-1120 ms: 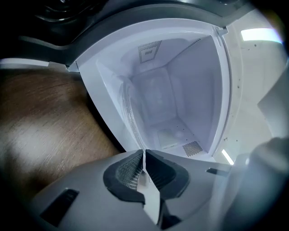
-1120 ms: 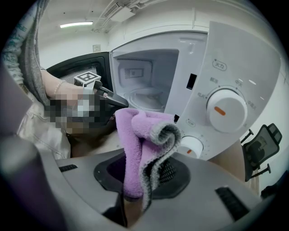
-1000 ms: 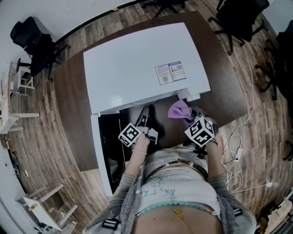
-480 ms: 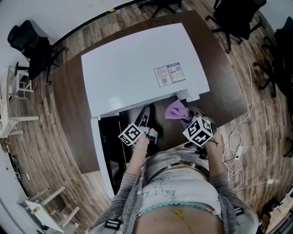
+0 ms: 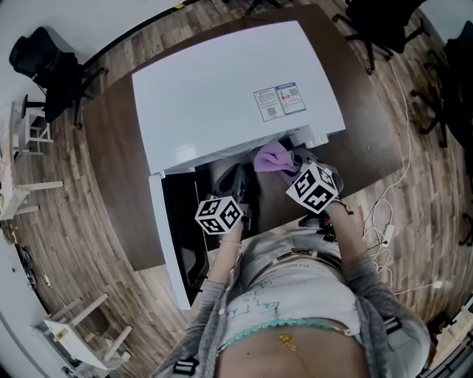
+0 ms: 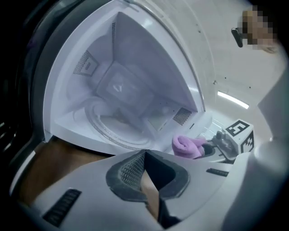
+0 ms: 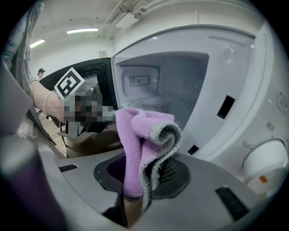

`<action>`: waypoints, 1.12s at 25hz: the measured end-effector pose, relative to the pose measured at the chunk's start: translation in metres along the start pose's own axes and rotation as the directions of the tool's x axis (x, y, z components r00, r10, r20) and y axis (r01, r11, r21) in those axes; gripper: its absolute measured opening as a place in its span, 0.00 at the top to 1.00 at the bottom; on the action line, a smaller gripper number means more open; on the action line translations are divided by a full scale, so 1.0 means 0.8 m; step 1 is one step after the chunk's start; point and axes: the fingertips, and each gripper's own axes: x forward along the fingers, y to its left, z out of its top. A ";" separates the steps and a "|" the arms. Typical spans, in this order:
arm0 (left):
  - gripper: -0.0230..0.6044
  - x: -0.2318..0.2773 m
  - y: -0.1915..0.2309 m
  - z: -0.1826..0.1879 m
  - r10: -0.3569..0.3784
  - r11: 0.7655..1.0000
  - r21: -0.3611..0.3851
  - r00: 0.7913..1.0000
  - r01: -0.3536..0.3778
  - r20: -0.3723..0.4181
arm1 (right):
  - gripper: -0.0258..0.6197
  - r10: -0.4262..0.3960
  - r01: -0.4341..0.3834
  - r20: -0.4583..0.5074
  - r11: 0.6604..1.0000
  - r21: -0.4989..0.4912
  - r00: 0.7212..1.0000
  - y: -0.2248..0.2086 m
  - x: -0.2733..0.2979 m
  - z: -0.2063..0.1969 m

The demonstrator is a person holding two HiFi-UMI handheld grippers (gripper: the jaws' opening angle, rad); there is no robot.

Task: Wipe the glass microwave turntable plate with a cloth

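Note:
The white microwave [image 5: 229,96] stands open on a dark table. Inside its cavity lies the round glass turntable plate [image 6: 107,128], seen in the left gripper view. My right gripper [image 5: 287,165] is shut on a folded purple cloth [image 7: 140,144], which it holds just in front of the right side of the opening. The cloth [image 5: 273,156] also shows in the head view. My left gripper [image 6: 145,159] is shut with nothing in it and hovers before the opening, tilted, short of the plate. In the head view the left gripper [image 5: 236,179] is beside the open door.
The black-fronted door [image 5: 174,221] swings out to the left of the person. The microwave's control panel with a dial [image 7: 266,160] sits to the right of the cavity. Cables [image 5: 380,236] lie on the wooden floor at the right, and office chairs [image 5: 384,22] stand behind the table.
The right gripper has carried the cloth leftward, closer to the cavity opening. The left gripper has rolled and lifted a little, still shut.

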 end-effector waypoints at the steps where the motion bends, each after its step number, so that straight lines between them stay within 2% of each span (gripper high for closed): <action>1: 0.95 -0.004 -0.003 0.002 0.002 1.000 0.029 1.000 -0.002 -0.002 | 0.79 0.004 -0.004 0.007 1.000 0.000 1.000 0.002 0.001 0.004; 4: 0.95 -0.015 -0.013 0.012 0.005 0.994 0.109 1.000 -0.003 -0.015 | 0.79 0.020 -0.021 0.039 1.000 0.019 0.999 0.012 0.005 0.018; 9: 0.95 -0.024 -0.026 0.022 -0.007 0.979 0.202 0.999 0.015 -0.042 | 0.79 0.034 -0.039 0.088 0.998 0.052 0.996 0.028 0.007 0.038; 13: 0.95 -0.032 -0.035 0.029 -0.017 0.978 0.209 0.998 0.029 -0.058 | 0.79 0.023 -0.028 0.120 0.999 0.035 0.993 0.038 0.004 0.052; 17: 0.95 -0.042 -0.048 0.038 -0.023 0.968 0.248 0.997 0.040 -0.068 | 0.79 0.008 -0.010 0.170 1.000 0.015 0.985 0.042 -0.005 0.070; 21: 0.95 -0.053 -0.060 0.055 -0.041 0.961 0.273 0.999 0.050 -0.036 | 0.79 -0.006 0.005 0.211 1.000 0.004 0.977 0.047 -0.018 0.086; 28: 0.95 -0.080 -0.077 0.086 -0.059 0.945 0.323 0.998 0.048 0.023 | 0.79 -0.011 -0.010 0.320 0.998 0.065 0.947 0.058 -0.048 0.120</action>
